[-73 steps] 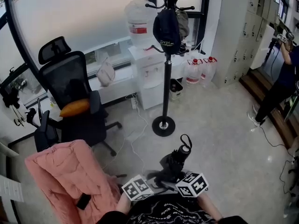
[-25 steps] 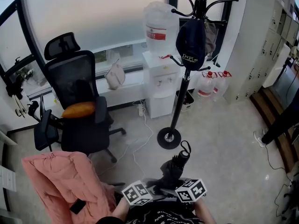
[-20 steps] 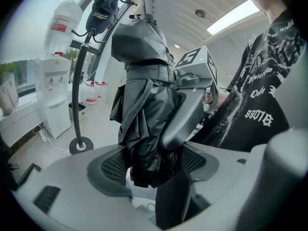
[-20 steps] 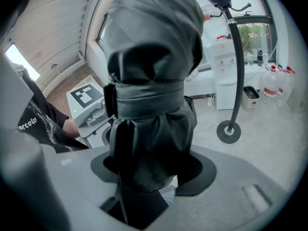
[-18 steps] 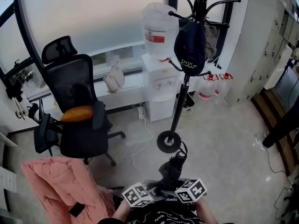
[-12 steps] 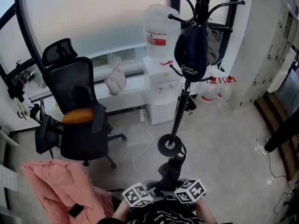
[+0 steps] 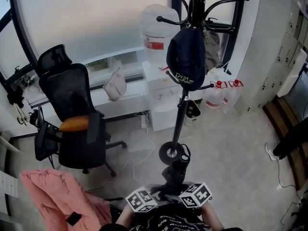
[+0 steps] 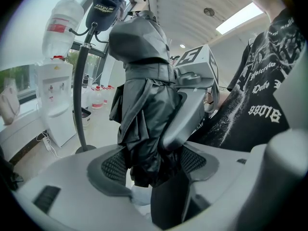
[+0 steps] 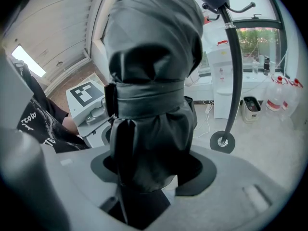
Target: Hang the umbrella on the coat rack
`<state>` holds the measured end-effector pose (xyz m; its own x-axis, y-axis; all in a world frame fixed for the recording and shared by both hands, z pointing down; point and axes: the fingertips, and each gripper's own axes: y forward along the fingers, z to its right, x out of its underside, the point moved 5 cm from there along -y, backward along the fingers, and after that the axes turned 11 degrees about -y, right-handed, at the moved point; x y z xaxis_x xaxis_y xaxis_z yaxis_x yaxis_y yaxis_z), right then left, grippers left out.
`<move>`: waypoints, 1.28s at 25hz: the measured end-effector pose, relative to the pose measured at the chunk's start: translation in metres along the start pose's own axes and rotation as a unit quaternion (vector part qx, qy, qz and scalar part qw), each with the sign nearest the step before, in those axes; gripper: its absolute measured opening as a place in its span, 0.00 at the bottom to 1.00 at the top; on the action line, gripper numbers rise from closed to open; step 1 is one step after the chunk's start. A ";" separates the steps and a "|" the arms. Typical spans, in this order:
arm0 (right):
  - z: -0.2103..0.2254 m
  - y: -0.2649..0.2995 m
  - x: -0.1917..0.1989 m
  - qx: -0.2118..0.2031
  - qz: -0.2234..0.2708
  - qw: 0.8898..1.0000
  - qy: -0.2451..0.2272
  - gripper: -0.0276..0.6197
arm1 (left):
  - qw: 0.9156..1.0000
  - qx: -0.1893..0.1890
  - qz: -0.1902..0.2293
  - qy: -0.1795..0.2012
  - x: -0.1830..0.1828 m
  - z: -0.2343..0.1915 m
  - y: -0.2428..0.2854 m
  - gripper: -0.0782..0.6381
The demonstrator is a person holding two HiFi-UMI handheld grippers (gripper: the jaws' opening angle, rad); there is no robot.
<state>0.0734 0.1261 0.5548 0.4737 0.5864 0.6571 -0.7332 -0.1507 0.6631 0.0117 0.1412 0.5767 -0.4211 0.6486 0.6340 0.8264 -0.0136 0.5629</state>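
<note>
Left claw (image 8: 151,163): clamped on the folded black umbrella (image 7: 174,173) | Right claw (image 9: 150,170): clamped on the same umbrella, beside the left | Umbrella: held low in front of the person, strap end pointing toward the coat rack (image 7: 179,110) base, not hung | Rack: dark cap (image 7: 186,57) on one hook

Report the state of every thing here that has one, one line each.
Black folded umbrella: closed, strapped, held by both grippers.
Left gripper: jaws shut on the umbrella.
Right gripper: jaws shut on the umbrella.
Black metal coat rack: upright, umbrella not yet hung.
Dark blue cap: hanging on the rack.
</note>
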 end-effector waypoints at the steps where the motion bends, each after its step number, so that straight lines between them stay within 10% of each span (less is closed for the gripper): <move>1: 0.006 -0.003 -0.001 -0.001 0.001 1.000 -0.002 0.45 | 1.000 -0.003 0.001 0.001 -0.005 -0.002 0.004 0.56; 32: 0.080 0.002 -0.056 0.034 0.005 0.999 0.006 0.45 | 0.999 0.026 0.002 0.020 -0.072 -0.071 0.009 0.56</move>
<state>0.0844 0.0290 0.5480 0.4609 0.5936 0.6597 -0.7024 -0.2102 0.6800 0.0230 0.0405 0.5735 -0.4313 0.6177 0.6575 0.8462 0.0242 0.5324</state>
